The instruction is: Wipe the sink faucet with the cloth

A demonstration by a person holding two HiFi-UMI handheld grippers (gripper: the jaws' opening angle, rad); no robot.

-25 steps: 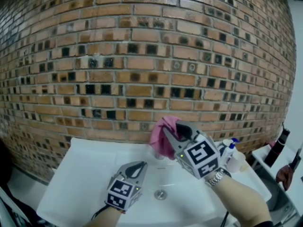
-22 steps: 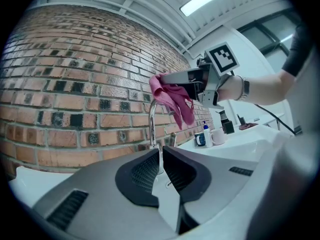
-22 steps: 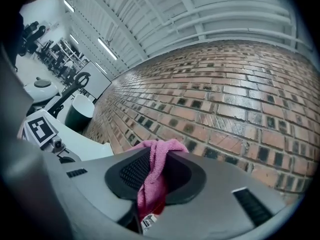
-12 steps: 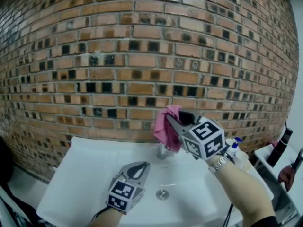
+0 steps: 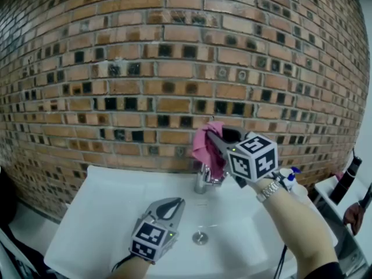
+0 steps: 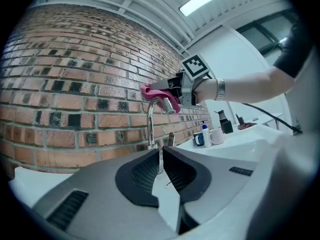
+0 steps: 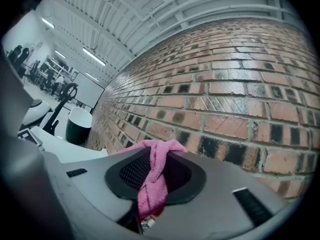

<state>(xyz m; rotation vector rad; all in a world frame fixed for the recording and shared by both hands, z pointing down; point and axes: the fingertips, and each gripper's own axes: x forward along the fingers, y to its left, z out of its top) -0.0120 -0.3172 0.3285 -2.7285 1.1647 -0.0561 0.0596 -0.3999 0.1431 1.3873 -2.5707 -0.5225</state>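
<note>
A chrome gooseneck faucet (image 5: 201, 182) rises at the back of the white sink (image 5: 104, 214). My right gripper (image 5: 214, 136) is shut on a pink cloth (image 5: 204, 147), which hangs at the top of the faucet, close to the brick wall. In the left gripper view the cloth (image 6: 159, 95) sits against the faucet's (image 6: 150, 126) curved spout. In the right gripper view the twisted cloth (image 7: 151, 184) fills the gap of the right gripper (image 7: 155, 176). My left gripper (image 5: 167, 207) is shut and empty, low over the basin in front of the faucet.
A drain (image 5: 200, 237) lies in the basin's middle. A soap bottle (image 5: 285, 182) and mugs (image 6: 216, 135) stand on the counter to the right. A black bottle (image 5: 347, 179) and a person's hand (image 5: 351, 214) are at the far right. The brick wall (image 5: 145, 68) stands right behind the faucet.
My right gripper has lifted the cloth up and slightly right along the faucet and rolled a little; the faucet's lower part now shows. The left gripper has stayed still.
</note>
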